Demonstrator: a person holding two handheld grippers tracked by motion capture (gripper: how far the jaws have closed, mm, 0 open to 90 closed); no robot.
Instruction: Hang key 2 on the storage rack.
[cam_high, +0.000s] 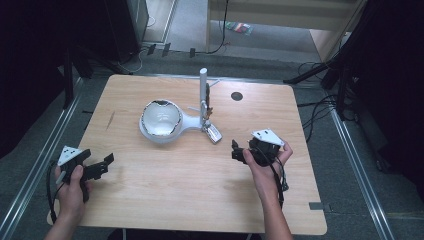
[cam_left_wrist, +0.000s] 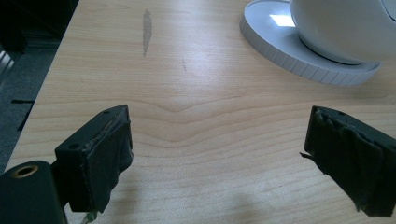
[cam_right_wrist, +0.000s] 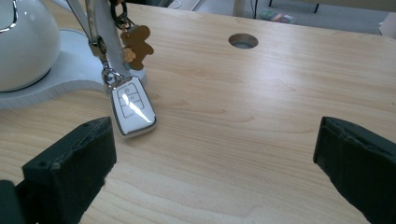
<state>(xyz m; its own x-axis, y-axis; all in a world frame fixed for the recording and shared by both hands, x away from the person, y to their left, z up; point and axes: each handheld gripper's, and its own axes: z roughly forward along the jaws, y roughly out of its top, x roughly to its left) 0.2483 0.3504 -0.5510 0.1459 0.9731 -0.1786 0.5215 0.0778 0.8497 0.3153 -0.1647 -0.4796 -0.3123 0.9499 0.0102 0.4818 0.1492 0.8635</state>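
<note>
A white bowl-shaped holder (cam_high: 161, 120) on a round base is seen mid-surface (cam_high: 200, 200), with an upright white post (cam_high: 203, 90) beside it. A white key fob (cam_right_wrist: 132, 106) is hung from the post by a ring, its lower end resting on the wood; a brown gingerbread charm (cam_right_wrist: 137, 41) is hung above it. The left claw (cam_high: 102, 166) is held near the left edge, jaws spread wide, nothing between them. The right claw (cam_high: 236, 151) is held right of the fob, jaws likewise apart and empty.

Pale wood-grain desk (cam_high: 190, 190) with a grey streak, white bowl stand (cam_high: 161, 121), white glossy key fob (cam_right_wrist: 132, 107), brown gingerbread-man charm (cam_right_wrist: 137, 40), black tongs (cam_left_wrist: 219, 158)
</note>
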